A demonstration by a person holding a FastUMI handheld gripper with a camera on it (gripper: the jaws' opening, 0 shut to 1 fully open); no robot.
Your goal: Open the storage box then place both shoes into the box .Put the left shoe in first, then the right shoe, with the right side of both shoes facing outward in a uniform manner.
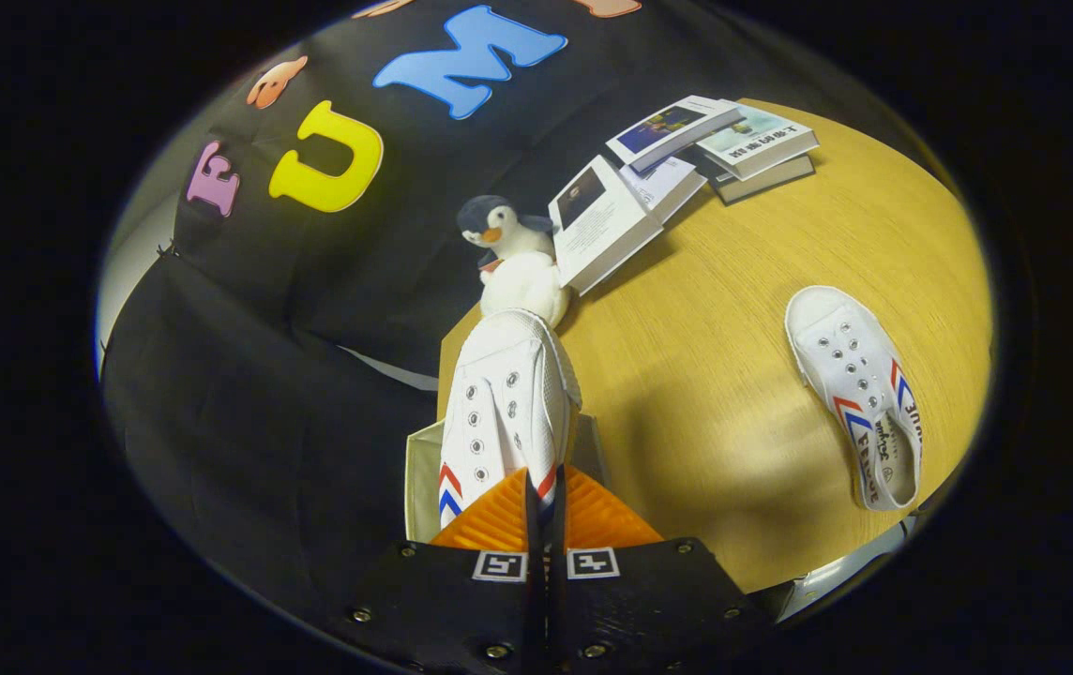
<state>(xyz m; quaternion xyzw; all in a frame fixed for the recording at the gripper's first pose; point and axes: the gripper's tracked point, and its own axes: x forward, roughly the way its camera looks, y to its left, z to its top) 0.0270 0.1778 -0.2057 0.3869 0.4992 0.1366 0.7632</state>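
Claw (544,497) clenched on one shoe (508,403), over the open box (422,469) at the surface's (733,309) edge; other shoe (860,394) awaits.

Gripper (544,506): the fingers are pressed close together on the heel of the held shoe (506,403), and they cover that heel where they meet. Storage box (424,473): only a pale wall shows beneath the held shoe, left of the fingers; its interior and lid are hidden by shoe and fingers. Toy penguin (513,258): its lower body is covered by the held shoe's toe, beyond the fingers. Books (687,159), far beyond and right: cover print too small to tell. Second shoe (860,394), right of the fingers: side lettering too small to read.
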